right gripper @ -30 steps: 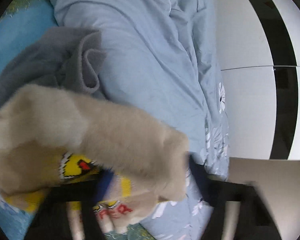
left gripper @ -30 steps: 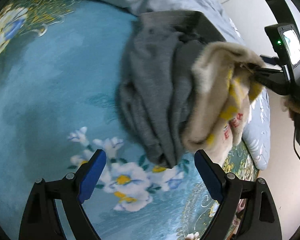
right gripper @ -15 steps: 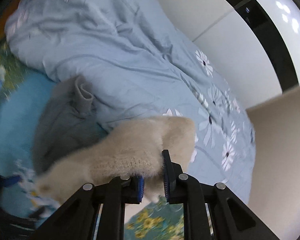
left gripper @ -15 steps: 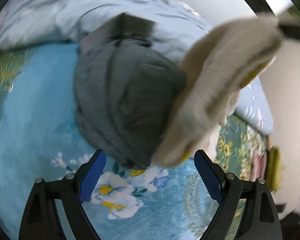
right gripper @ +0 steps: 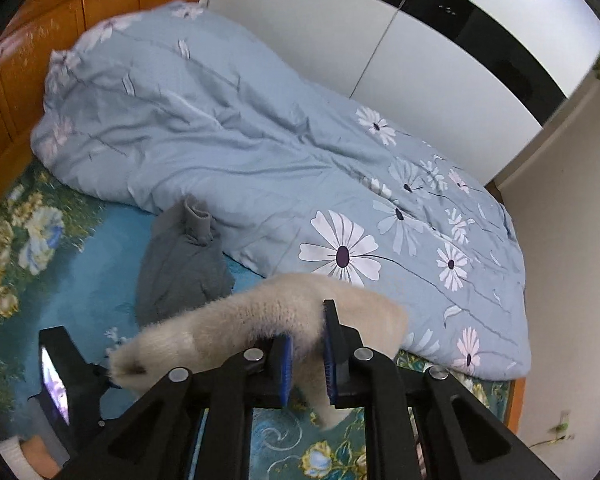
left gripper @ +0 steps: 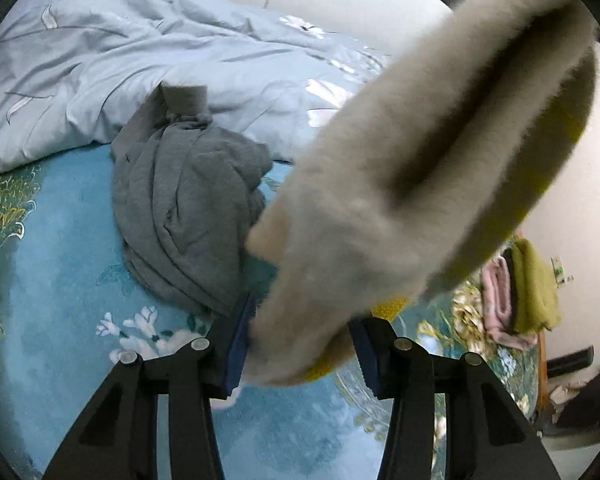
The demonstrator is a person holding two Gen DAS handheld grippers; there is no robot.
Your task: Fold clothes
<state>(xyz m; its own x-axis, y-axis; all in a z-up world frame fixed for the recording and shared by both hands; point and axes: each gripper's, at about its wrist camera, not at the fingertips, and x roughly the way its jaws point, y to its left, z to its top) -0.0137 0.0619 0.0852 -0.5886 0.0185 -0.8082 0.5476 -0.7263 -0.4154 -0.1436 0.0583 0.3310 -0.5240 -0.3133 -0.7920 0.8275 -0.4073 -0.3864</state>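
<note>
Both tools, left tool (left gripper: 300,344) and right tool (right gripper: 306,364), clamped on cream fuzzy sweater (right gripper: 236,328), lifted unfolded; grey garment (left gripper: 188,216) crumpled on bed (left gripper: 52,280), unfolded too.

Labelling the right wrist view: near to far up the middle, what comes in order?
Right gripper → cream sweater → grey garment → blue duvet → wooden headboard.

Bedroom setup: bed (right gripper: 80,280) with a teal flowery sheet, orange wooden headboard (right gripper: 80,4) at the far end, rumpled pale blue daisy duvet (right gripper: 260,152) along a white wardrobe (right gripper: 420,72) with black stripe. Cream wall (right gripper: 572,240) on the right.
</note>
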